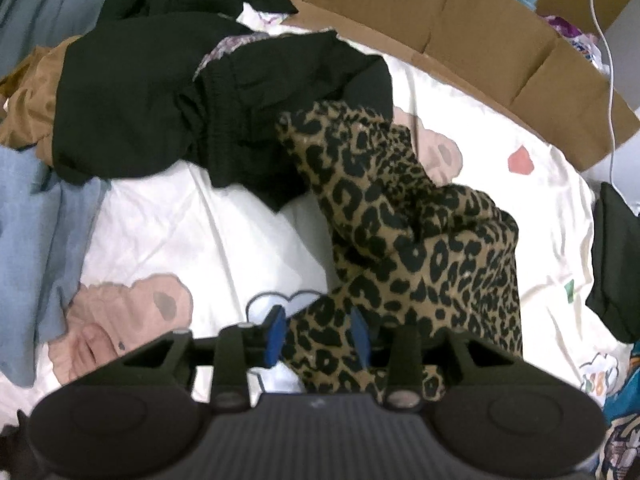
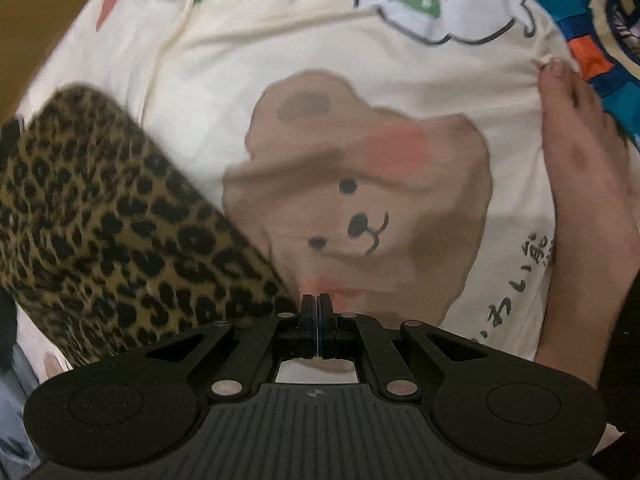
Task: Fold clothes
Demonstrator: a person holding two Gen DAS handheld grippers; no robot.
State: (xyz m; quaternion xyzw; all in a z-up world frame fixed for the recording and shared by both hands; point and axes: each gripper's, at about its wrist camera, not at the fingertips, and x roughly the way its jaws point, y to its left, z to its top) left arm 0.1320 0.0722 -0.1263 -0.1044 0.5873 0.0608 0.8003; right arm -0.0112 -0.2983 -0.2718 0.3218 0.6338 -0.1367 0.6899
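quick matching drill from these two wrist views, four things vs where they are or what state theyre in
Things:
1. leopard-print garment
2. black garment
3. right gripper
4. bare foot

States:
A. at the right edge of the right wrist view
B. jaws shut, nothing between them
C. heaped at the far left of the bedsheet
D. fabric lies between the left gripper's parted fingers

Pairs: 1-D, 2-C, 3-B, 4-A

Both wrist views look steeply down, close, sharing the leopard garment (image 1: 420,248) (bedsheet (image 2: 320,60) too).
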